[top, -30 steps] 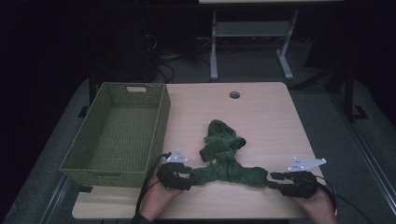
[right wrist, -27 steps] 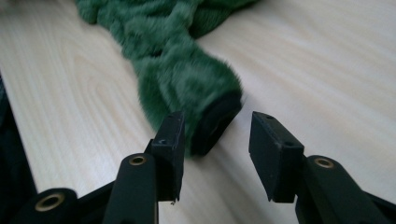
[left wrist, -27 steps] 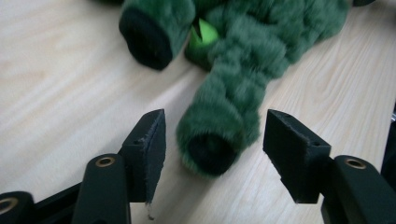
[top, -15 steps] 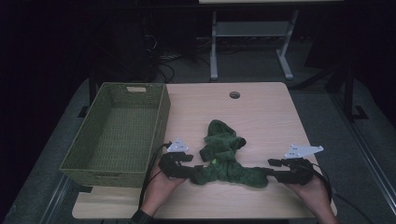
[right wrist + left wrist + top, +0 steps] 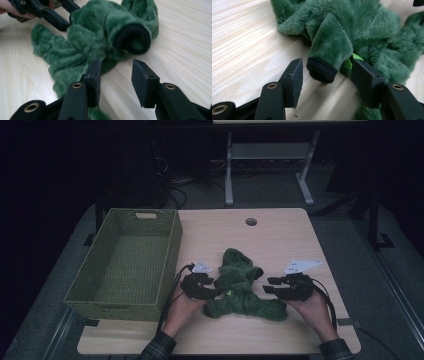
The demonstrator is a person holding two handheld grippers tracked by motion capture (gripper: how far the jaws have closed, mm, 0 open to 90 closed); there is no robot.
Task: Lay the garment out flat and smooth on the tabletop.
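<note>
A green plush garment point(image 5: 240, 290) with black cuffs lies crumpled on the wooden table point(image 5: 280, 240). My left gripper point(image 5: 216, 292) is at its left side. In the left gripper view the jaws point(image 5: 328, 66) stand open around a sleeve's black cuff point(image 5: 322, 71), and the pads are clear of it. My right gripper point(image 5: 267, 287) is at the garment's right side. Its jaws point(image 5: 116, 63) are open and have just been closing, with only bare table between them. A second black cuff point(image 5: 133, 38) lies just ahead of them.
A green woven basket point(image 5: 170, 255) with nothing in it stands at the table's left, close to my left hand. A round cable hole point(image 5: 251, 221) sits near the far edge. A bright green tag point(image 5: 349, 62) peeks from the garment. The floor around is dark.
Both hands have moved away from the table's near edge and inward, closing on the garment from either side. The garment lies much as before.
</note>
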